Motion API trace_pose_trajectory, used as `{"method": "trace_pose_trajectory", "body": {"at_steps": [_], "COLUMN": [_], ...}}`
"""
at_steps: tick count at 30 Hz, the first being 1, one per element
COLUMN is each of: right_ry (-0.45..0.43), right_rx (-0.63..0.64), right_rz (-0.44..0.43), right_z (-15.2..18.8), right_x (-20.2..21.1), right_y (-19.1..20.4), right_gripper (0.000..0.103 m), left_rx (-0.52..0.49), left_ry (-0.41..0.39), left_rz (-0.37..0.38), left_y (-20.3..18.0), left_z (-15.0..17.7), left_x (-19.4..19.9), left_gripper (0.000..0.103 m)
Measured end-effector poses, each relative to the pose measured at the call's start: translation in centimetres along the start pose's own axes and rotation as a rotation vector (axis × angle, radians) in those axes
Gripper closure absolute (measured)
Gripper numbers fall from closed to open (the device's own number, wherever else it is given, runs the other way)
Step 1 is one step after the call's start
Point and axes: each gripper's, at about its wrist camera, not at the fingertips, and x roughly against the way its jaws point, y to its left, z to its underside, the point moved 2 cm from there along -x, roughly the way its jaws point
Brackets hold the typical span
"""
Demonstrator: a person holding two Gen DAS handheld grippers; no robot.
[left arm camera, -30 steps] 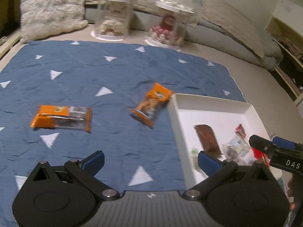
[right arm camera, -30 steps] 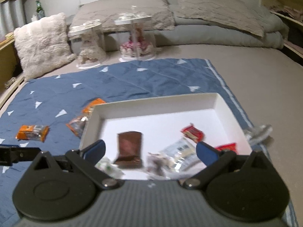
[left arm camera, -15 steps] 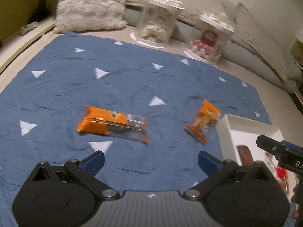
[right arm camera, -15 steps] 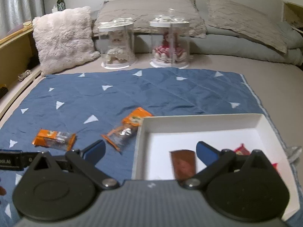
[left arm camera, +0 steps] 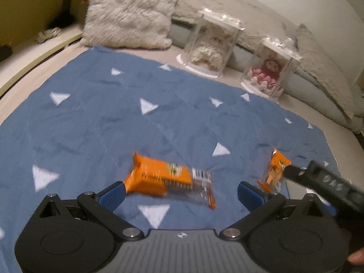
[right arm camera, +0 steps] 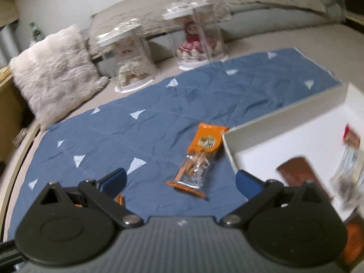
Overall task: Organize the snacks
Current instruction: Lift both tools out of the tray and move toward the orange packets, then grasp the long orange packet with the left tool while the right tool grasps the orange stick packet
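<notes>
Left gripper (left arm camera: 180, 192) wide open, empty, straddling wrapper (left arm camera: 169, 180) on blanket (left arm camera: 95, 125) | wrapper's long axis runs across jaws | right gripper (right arm camera: 180, 182) open, empty, over packet (right arm camera: 198, 157) beside box (right arm camera: 284, 118) corner

We see a blue blanket (left arm camera: 95, 122) with white triangles on a beige bed, a fluffy pillow (left arm camera: 129, 13), grey cushions (right arm camera: 159, 11) and dim light.

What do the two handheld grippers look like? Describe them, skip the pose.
The left gripper and right gripper match: black plastic bodies, ribbed grey centre panel, round black pivot housings, silver screws, angled black linkages, and blue-padded jaws. Pale lettering marks the right gripper's side, too blurred to read. No cables or sleeves visible.
</notes>
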Motion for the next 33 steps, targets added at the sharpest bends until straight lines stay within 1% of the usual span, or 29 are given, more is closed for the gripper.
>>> {"method": "trace_pose_trajectory", "body": {"at_steps": [3, 4, 6, 8, 11, 13, 14, 16, 17, 20, 23, 28, 29, 30, 33], "right_ry": [-0.039, -0.042, -0.024, -0.032, -0.040, -0.031, -0.021, -0.017, -0.031, -0.058, -0.047, -0.043, -0.037, -0.028, -0.009], "right_rx": [-0.077, -0.078, -0.054, 0.012, 0.064, 0.079, 0.090, 0.122, 0.137, 0.165, 0.154, 0.158, 0.149, 0.136, 0.099], "right_rz": [0.042, 0.042, 0.047, 0.091, 0.076, 0.054, 0.053, 0.079, 0.093, 0.137, 0.149, 0.226, 0.226, 0.218, 0.184], "right_z": [1.1, 1.6, 2.7, 3.0, 3.1, 3.4, 3.6, 3.8, 4.0, 3.9, 3.6, 3.2, 3.2, 3.0, 2.5], "right_x": [-1.4, -1.9, -2.9, -3.5, -4.3, -4.7, -5.0, -5.2, -5.2, -5.4, -5.7, -6.5, -6.7, -6.9, -7.2], "right_y": [-0.2, -0.2, 0.2, 1.0, 1.9, 2.4, 2.7, 3.6, 4.0, 4.5, 4.4, 3.7, 3.4, 3.1, 2.4], "right_gripper": [0.001, 0.001, 0.006, 0.006, 0.006, 0.010, 0.013, 0.015, 0.016, 0.019, 0.020, 0.020, 0.020, 0.025, 0.032], "left_rx": [-0.022, -0.024, -0.023, -0.020, -0.023, -0.042, -0.057, -0.084, -0.096, -0.121, -0.141, -0.183, -0.192, -0.203, -0.232], "left_ry": [-0.030, -0.038, -0.047, -0.047, -0.029, -0.013, -0.001, 0.031, 0.049, 0.086, 0.108, 0.163, 0.172, 0.179, 0.182], "left_rz": [0.033, 0.047, 0.074, 0.104, 0.154, 0.173, 0.181, 0.181, 0.178, 0.192, 0.232, 0.295, 0.310, 0.319, 0.319], "left_y": [0.4, 0.5, 0.8, 0.9, 0.9, 0.8, 0.8, 0.9, 1.0, 1.6, 2.0, 1.6, 1.4, 1.3, 0.8], "left_z": [-1.1, -1.5, -2.3, -2.8, -3.4, -3.7, -3.8, -3.8, -3.8, -3.3, -2.4, -0.7, -0.4, -0.1, 0.3], "left_x": [-1.1, -1.5, -2.7, -4.0, -6.1, -7.2, -7.8, -8.7, -9.0, -9.1, -8.2, -6.8, -6.5, -6.2, -5.5], "left_gripper": [0.000, 0.000, 0.000, 0.000, 0.000, 0.000, 0.000, 0.000, 0.000, 0.000, 0.000, 0.000, 0.000, 0.000, 0.000]}}
